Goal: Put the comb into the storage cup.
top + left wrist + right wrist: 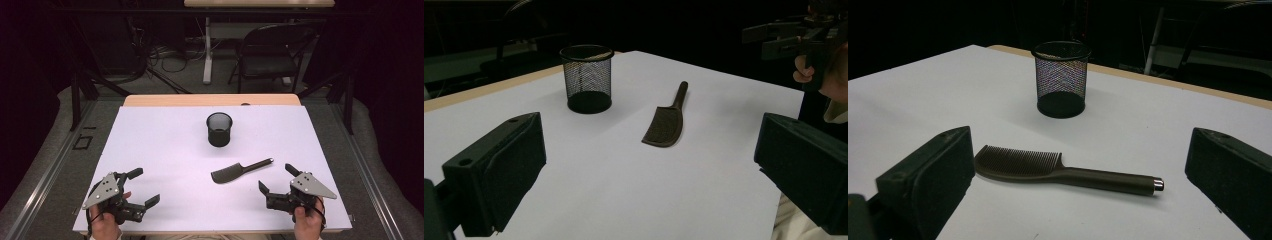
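The dark comb (239, 171) lies flat near the middle of the white tabletop (165, 150), well in from every edge, with the mesh pen cup (219, 129) upright beyond it and apart. The right gripper (274, 178), jaws spread, hovers just beside the comb's handle. The left gripper (144, 187), also spread, holds nothing near the front left edge.

A white sheet covers the counter (150, 145), leaving a strip of pale wood bare along its far edge. Beyond it a black folding chair (270, 50) stands on grey carpet (175, 82), beside the white leg of another table (207, 50). Loose cables (165, 55) sprawl across the floor. The room's edges fall into darkness.
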The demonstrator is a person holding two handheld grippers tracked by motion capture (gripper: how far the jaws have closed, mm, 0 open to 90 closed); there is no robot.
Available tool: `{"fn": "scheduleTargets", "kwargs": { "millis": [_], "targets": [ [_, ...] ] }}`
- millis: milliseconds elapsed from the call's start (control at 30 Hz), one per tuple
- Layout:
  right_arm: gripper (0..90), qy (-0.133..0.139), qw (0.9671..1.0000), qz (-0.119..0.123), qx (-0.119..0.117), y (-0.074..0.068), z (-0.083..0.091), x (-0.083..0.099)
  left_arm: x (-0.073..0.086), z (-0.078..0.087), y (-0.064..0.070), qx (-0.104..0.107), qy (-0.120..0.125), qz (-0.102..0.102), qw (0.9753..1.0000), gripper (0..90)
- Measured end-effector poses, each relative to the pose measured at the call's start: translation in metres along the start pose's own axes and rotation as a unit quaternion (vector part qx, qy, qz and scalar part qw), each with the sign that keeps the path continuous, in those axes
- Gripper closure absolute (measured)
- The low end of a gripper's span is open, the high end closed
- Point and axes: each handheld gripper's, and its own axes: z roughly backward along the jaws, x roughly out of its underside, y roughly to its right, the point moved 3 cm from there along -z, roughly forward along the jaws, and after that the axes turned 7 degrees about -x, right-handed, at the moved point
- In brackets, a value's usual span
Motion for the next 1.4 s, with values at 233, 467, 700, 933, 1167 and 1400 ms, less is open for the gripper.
{"fn": "scheduleTargets", "kwargs": {
  "millis": [233, 467, 700, 933, 1167, 1400],
  "targets": [
    [0.0, -0.012, 0.9998, -0.016, 0.002, 0.004, -0.002, 0.004, 0.001, 0.0, -0.004, -0.012, 0.004, 0.006, 0.9999, 0.4],
    [0.0, -0.028, 0.999, -0.036, 0.004, 0.011, -0.006, 0.007, 0.003, 0.001, -0.008, -0.019, 0.005, 0.018, 0.9996, 0.4],
    [5.0, -0.055, 0.9976, -0.038, 0.018, 0.014, -0.013, 0.011, 0.004, 0.0, -0.006, -0.011, -0.003, 0.009, 0.9999, 0.4],
    [14.7, -0.055, 0.9976, -0.029, 0.03, 0.019, -0.013, 0.013, 0.004, 0.0, -0.003, -0.006, -0.003, 0.004, 1.0, 0.4],
    [27.3, -0.067, 0.996, -0.045, 0.038, 0.031, -0.016, 0.012, 0.004, 0.0, -0.002, -0.006, -0.002, 0.002, 1.0, 0.4],
    [43.3, -0.092, 0.9935, -0.053, 0.041, 0.04, -0.023, 0.006, 0.005, -0.001, -0.001, -0.005, -0.008, 0.003, 0.9999, 0.4]
  ]
}}
